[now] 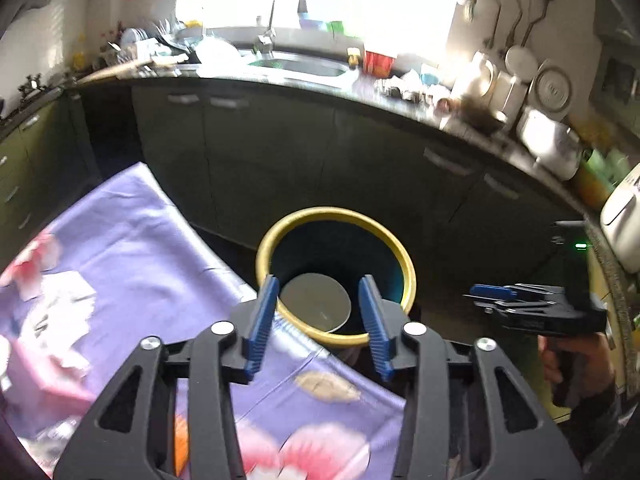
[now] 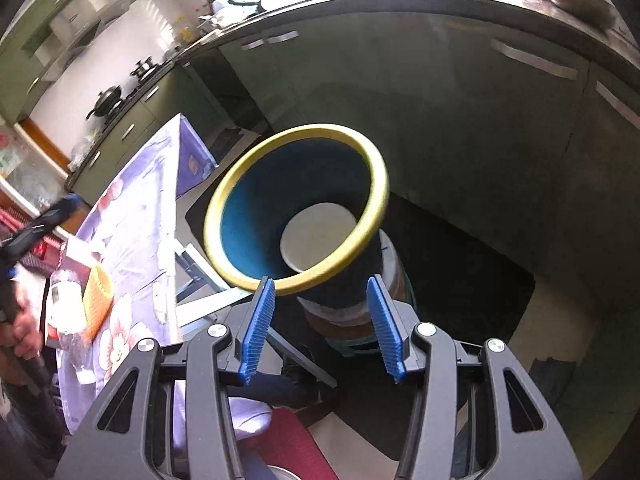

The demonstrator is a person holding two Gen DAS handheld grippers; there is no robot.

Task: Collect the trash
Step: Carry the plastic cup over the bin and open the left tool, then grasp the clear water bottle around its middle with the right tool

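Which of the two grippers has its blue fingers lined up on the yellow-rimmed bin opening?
The left gripper: its open blue fingers frame the yellow-rimmed blue bin. The right gripper sits off beside the bin.

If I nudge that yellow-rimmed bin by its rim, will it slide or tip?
The bin looks tall and widens toward its yellow rim, standing on a narrower base, so a rim push would probably tip it rather than slide it. It appears nearly empty, only a pale bottom showing, so likely light. Its wall looks stiff.

The bin (image 1: 335,216) mouth gapes clear; the table (image 1: 132,240) edge crowds its side.
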